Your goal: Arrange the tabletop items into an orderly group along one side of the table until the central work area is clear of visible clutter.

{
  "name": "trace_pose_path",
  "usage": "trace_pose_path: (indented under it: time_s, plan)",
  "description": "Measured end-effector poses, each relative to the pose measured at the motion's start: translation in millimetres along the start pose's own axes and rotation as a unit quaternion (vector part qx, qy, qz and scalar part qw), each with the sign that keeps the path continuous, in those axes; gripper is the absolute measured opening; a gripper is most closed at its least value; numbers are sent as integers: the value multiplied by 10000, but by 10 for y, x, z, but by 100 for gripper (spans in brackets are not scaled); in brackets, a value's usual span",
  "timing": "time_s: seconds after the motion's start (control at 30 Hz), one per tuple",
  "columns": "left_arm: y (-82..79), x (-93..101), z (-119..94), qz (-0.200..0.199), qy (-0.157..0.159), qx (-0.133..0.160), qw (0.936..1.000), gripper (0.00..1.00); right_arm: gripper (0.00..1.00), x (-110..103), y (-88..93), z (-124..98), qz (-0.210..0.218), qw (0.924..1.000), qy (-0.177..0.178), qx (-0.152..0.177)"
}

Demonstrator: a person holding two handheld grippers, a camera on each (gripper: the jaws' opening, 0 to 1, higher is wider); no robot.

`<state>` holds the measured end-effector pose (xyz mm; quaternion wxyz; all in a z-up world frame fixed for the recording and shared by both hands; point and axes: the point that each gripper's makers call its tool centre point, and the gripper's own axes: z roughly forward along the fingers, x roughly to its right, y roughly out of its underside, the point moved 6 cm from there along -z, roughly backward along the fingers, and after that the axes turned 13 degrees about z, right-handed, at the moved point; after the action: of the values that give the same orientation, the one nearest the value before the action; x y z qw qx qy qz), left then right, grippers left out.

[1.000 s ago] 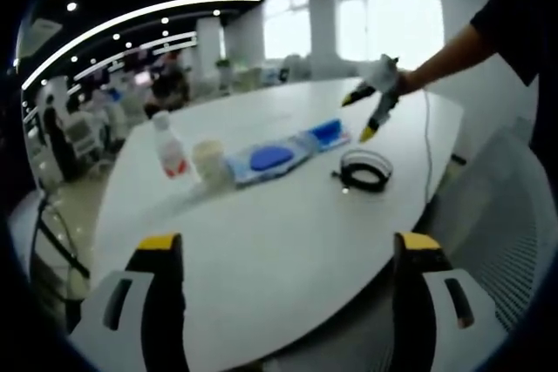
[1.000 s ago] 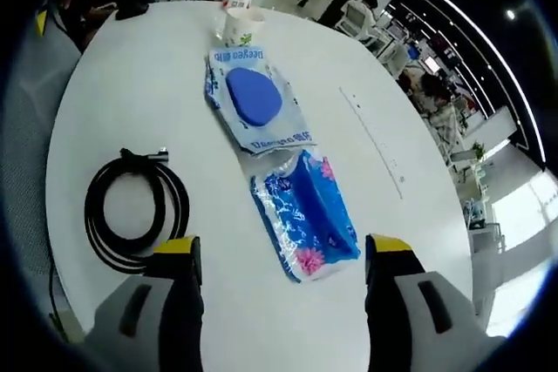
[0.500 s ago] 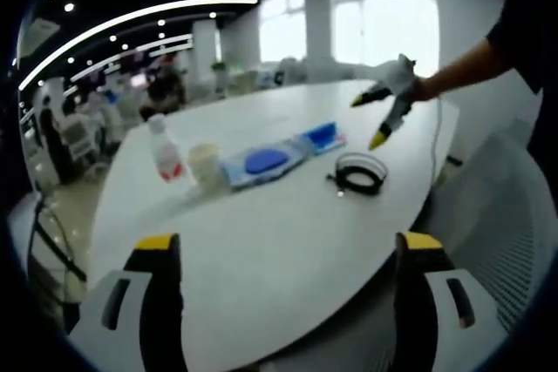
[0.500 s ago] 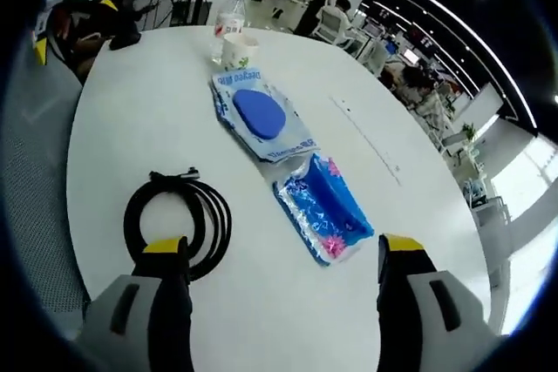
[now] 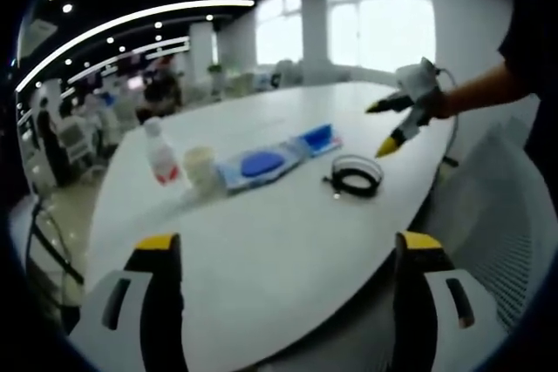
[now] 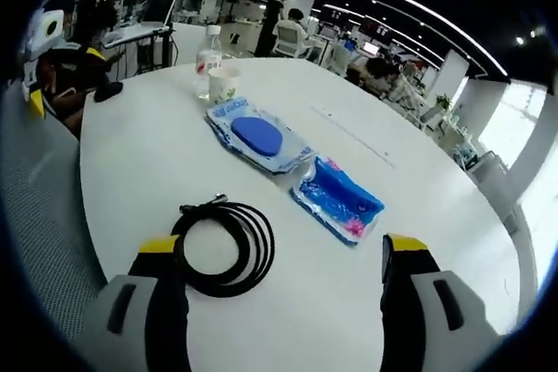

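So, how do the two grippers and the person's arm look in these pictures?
The left gripper and the right gripper each have two pale grey jaws with a dark slot and a yellow tip on black. In the left gripper view the right gripper comes in from the right, a whitish body with yellow tips. The arm behind it wears a dark short sleeve.

A smooth matt white table [image 6: 131, 154] bears glossy plastic-wrapped blue packs [image 6: 338, 204], a clear plastic bottle [image 6: 207, 63] and a black rubbery cable [image 6: 225, 246].

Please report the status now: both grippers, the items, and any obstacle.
Left gripper open, empty, at table edge. Right gripper open, above coiled cable. Bottle, cup, two blue packs untouched in a row. Nothing in the way.
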<state>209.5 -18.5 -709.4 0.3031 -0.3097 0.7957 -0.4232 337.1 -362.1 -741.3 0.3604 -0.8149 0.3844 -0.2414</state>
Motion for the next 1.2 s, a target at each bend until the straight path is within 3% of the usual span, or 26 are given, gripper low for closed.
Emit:
trace_pose_path:
  time_s: [0.27,0.47,0.83,1.07,1.2]
  plan:
    - [13,1,1,-16,33,12,10000,98,93,-127,55,-223,553,9982,112,214]
    - [7,1,5,-13,15,24,10000,99,94,-226,123,-354,390,9990,130,155]
    - [-12,-4,5,-69,-33,66,9999,99,93,-390,327,-546,853,9962,135,104]
    - [-20,-16,8,-77,-60,93,9999,98,91,-423,293,-669,885,9957,185,207]
    - [-20,-20,10,-84,-60,96,9999,98,92,-509,318,-666,984,9948,7,254]
